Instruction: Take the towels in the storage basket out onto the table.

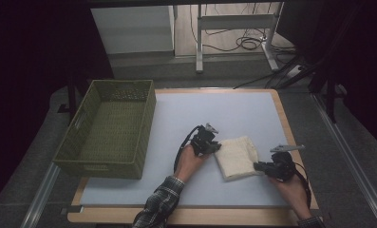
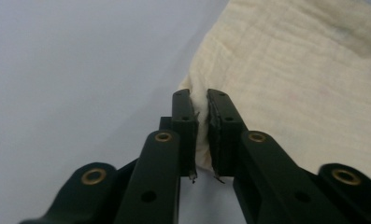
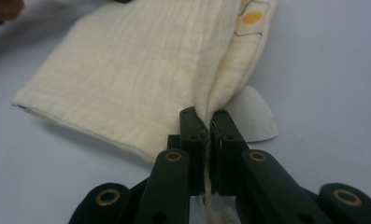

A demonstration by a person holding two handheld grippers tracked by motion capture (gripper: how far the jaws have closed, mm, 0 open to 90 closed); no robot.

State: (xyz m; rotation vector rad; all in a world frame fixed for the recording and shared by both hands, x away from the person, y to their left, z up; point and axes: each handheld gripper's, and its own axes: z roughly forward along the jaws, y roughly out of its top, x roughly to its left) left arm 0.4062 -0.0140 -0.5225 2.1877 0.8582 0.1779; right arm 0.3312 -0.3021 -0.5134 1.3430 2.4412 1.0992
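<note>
While both forearms reach in from the near edge of the table [image 1: 129, 190], the person's hands sit low on either side of a folded cloth [image 1: 237, 156] lying right of the middle of the pale grey tabletop. The left hand [image 1: 191, 159], in a checked sleeve, angles in towards the cloth's left edge; the right hand [image 1: 290, 187] comes at its lower right corner, with its grey plate sticking out above.

From overhead, a big olive woven basket [image 1: 86, 142] with cut-out handles stands at the left of the table, well apart from the cloth, its lattice sides rectangular.

Up close, the left gripper [image 2: 199, 105] has its black jaws pressed nearly together on a bulge of the cloth's edge, a thin fold of fabric caught between the pads. The right gripper [image 3: 206, 121] pinches the cloth [image 3: 127, 70] likewise, jaws squeezed tight on a raised ridge of several layers.

That right gripper view also brings out the weave: cream, crinkled, gauze-like, with a small orange print near the far hem and a white label [image 3: 253, 114] poking out beside the jaws.
</note>
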